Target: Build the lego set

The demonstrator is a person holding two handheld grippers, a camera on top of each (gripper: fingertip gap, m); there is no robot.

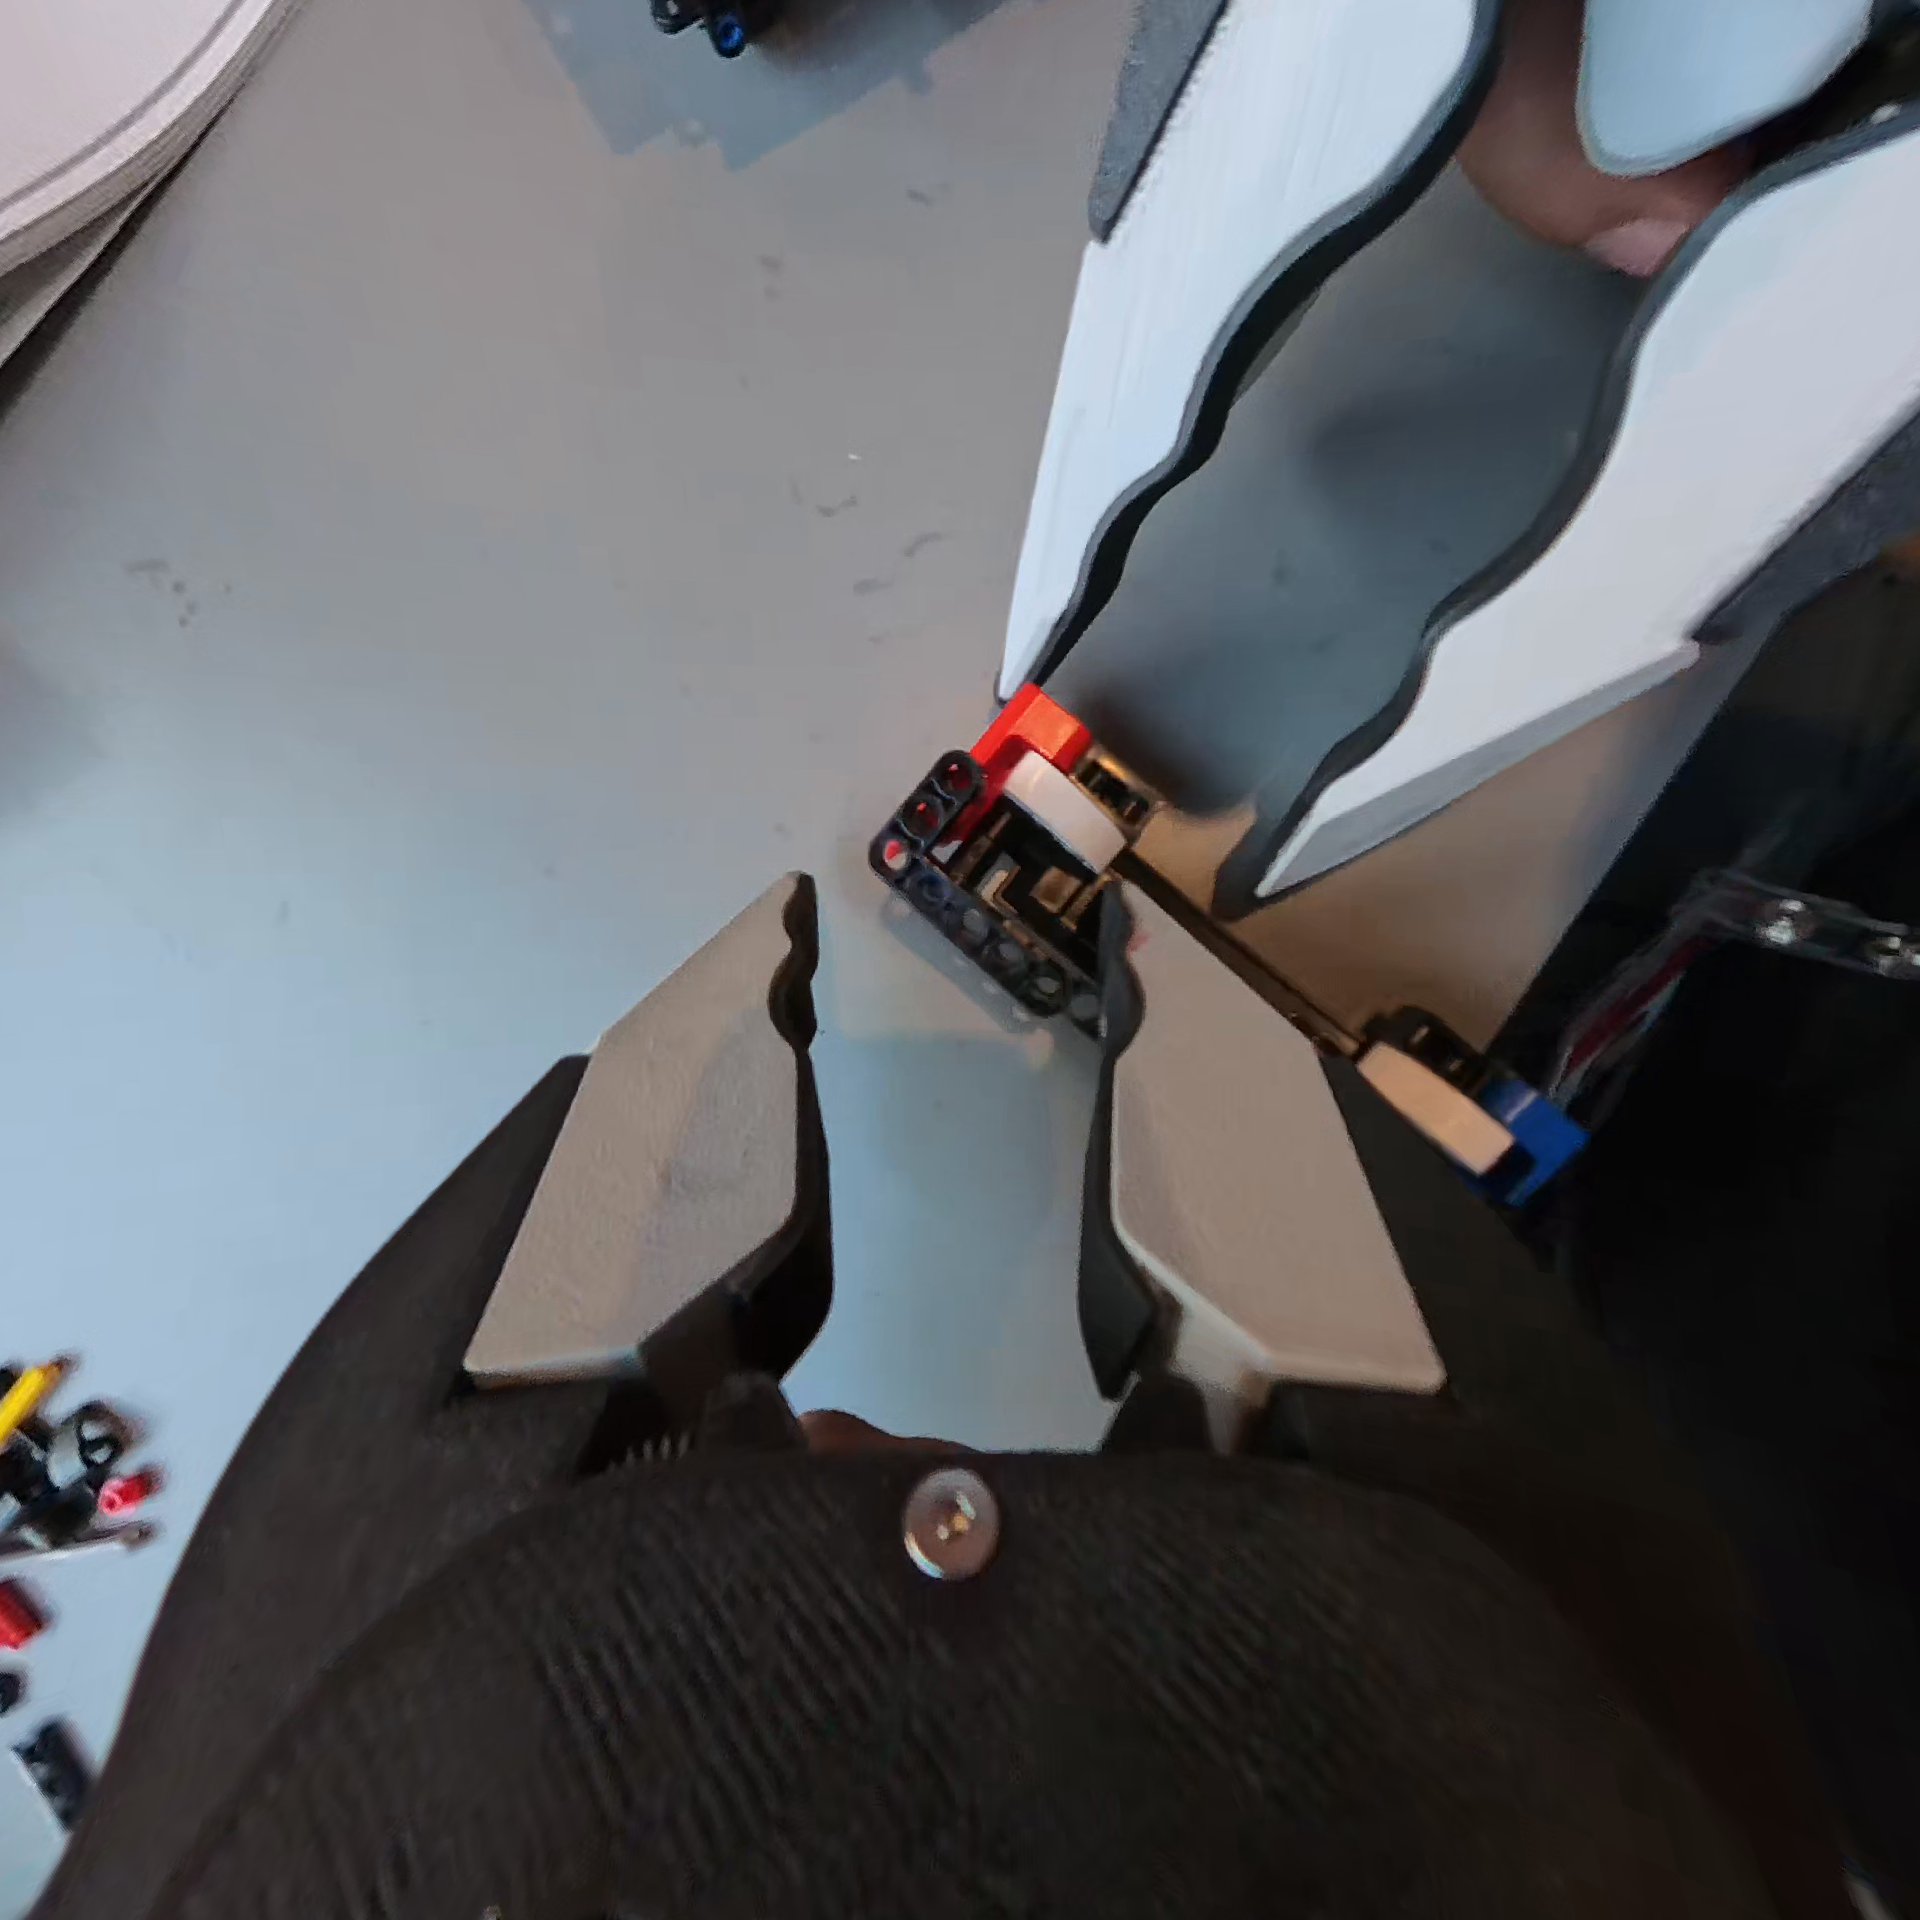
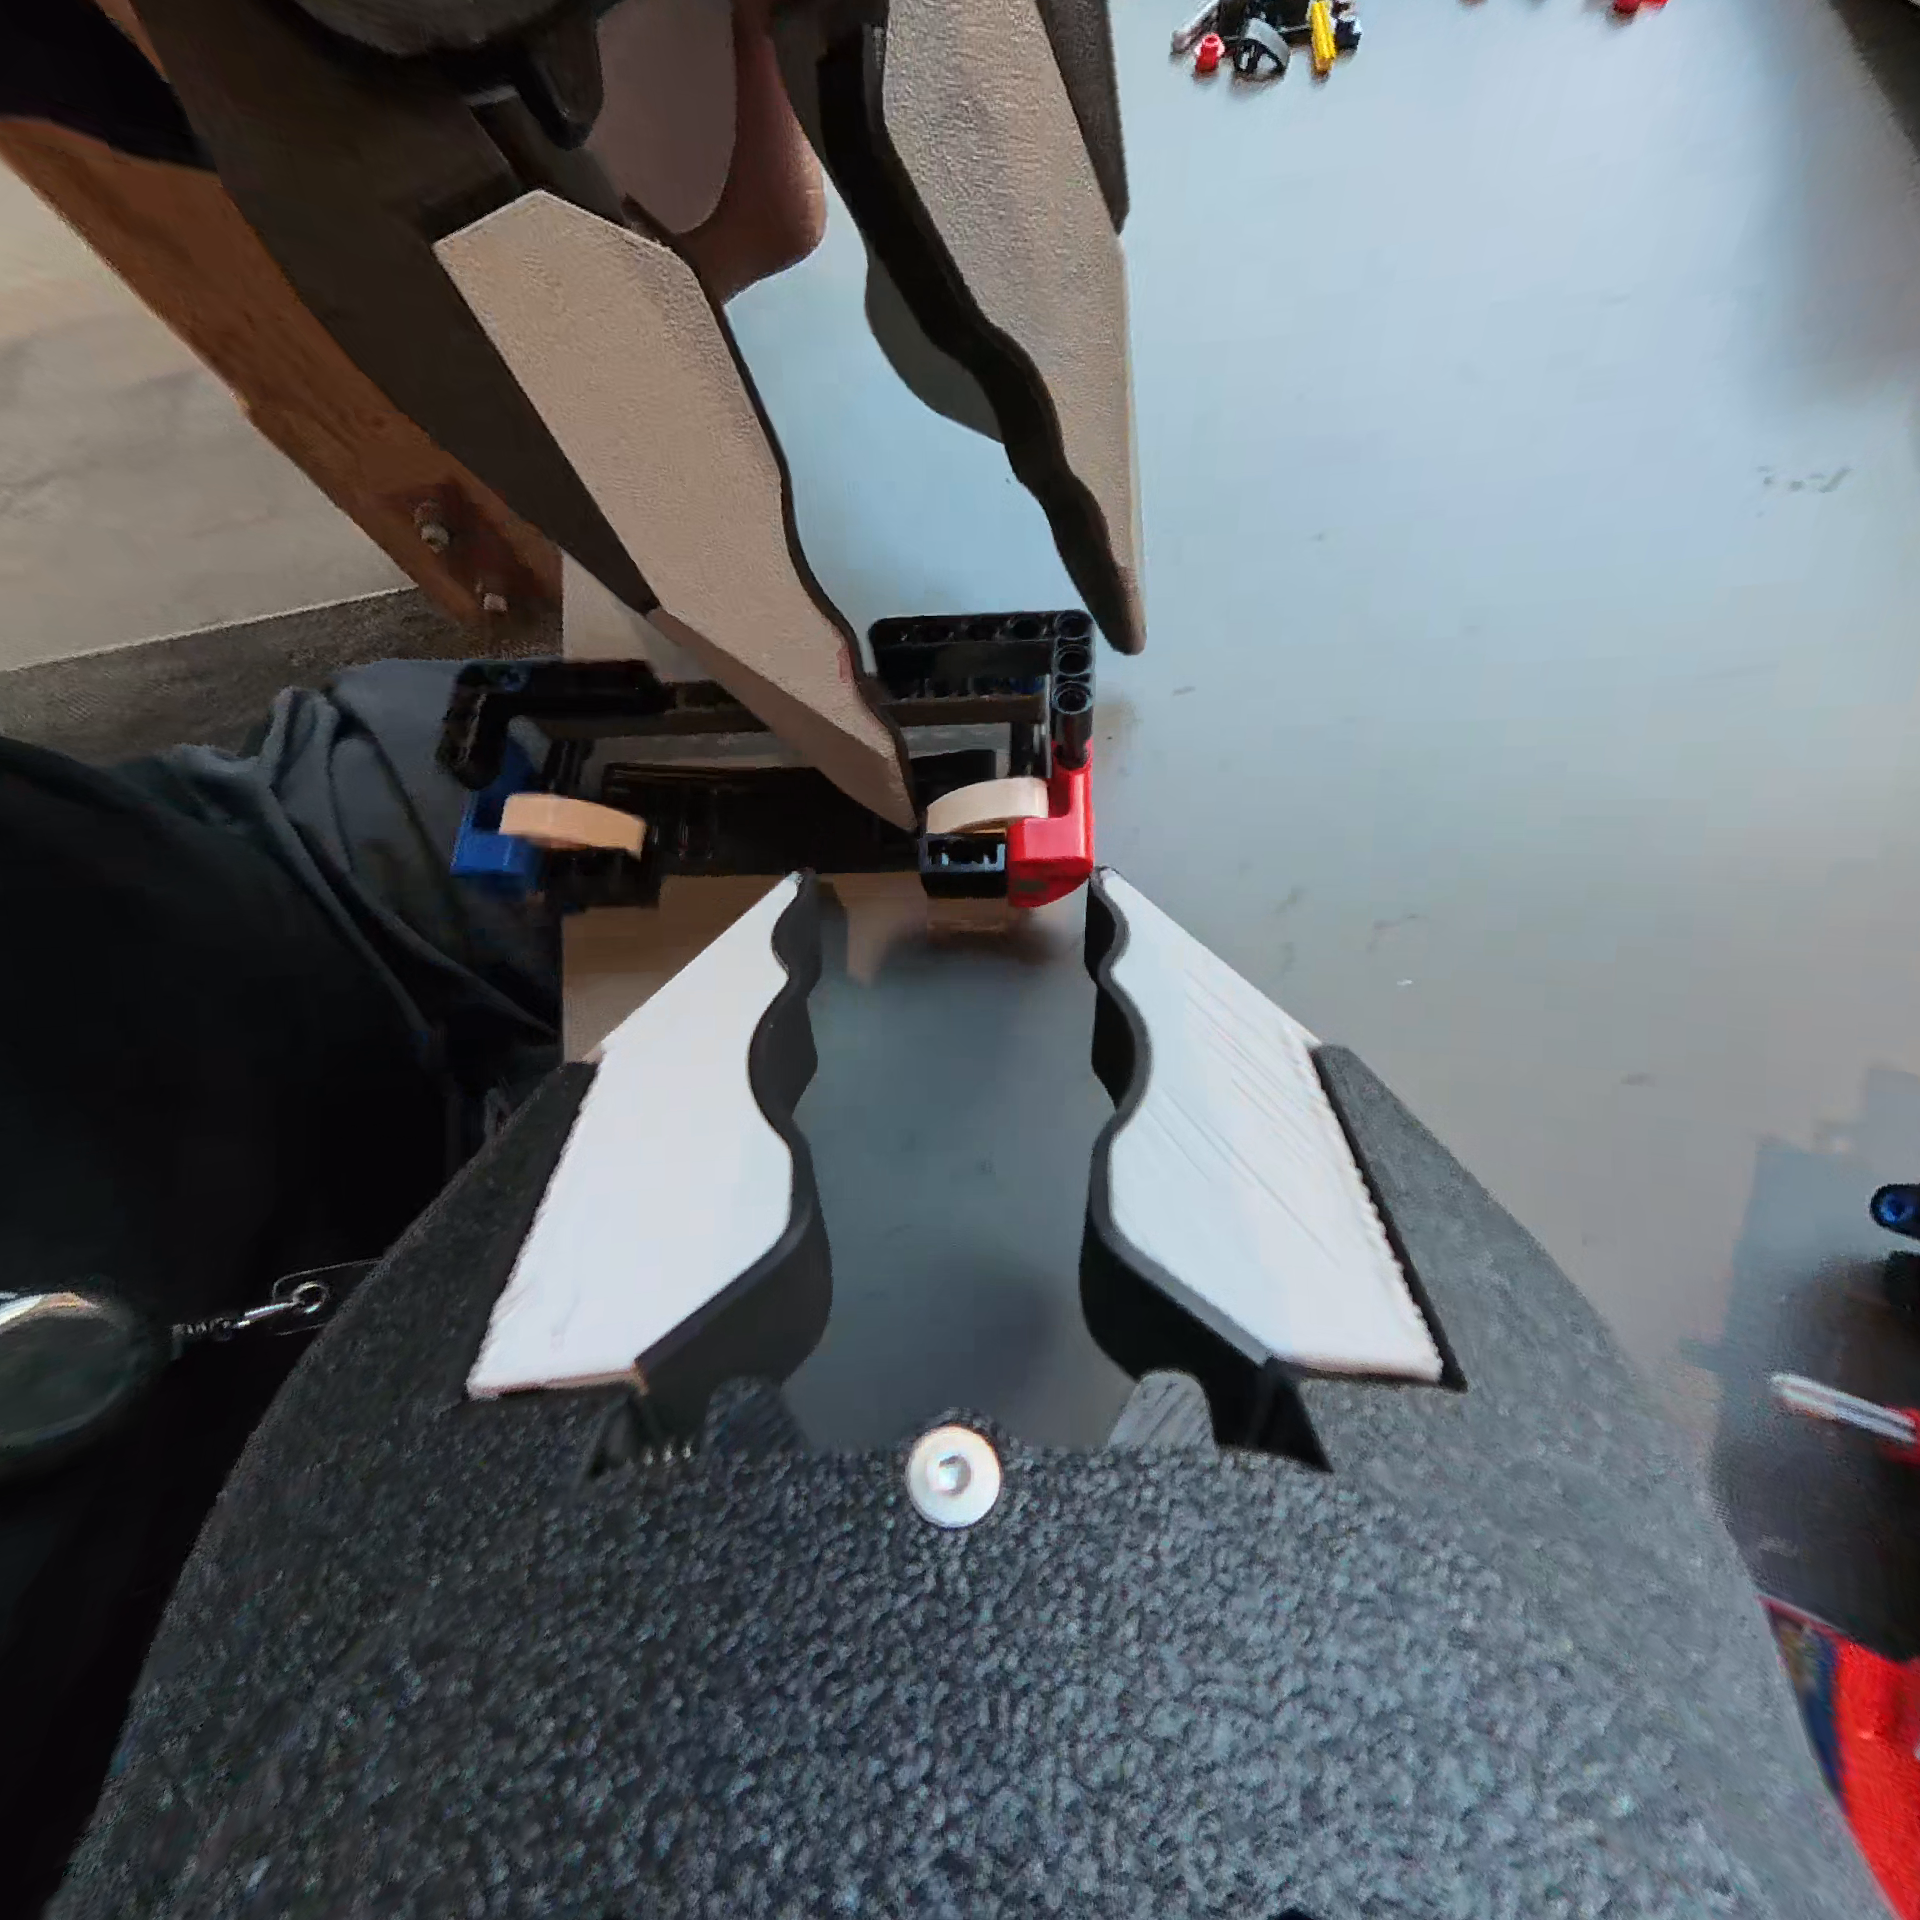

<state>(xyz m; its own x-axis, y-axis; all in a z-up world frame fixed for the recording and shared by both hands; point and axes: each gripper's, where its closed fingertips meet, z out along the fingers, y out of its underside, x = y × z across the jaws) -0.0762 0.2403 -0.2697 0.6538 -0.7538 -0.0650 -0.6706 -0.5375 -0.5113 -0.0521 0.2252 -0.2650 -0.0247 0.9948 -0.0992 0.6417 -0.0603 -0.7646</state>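
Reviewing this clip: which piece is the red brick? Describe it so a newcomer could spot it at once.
Start at the grey table, where the black lego frame sits between both tongs. The red brick caps the frame's corner nearest the right tongs, beside a white wheel. Its twin at the far end is blue.

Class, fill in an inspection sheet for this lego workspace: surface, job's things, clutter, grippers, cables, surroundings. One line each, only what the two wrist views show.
Surface: grey table, scuffed.
Job's things: black lego frame at the table edge, red piece at one end, blue piece at the other.
Clutter: loose small parts in a far pile.
Grippers: left gripper open, one finger beside the frame; right gripper open, facing the red end.
Cables: nothing seen.
Surroundings: wooden beam, floor beyond the table.
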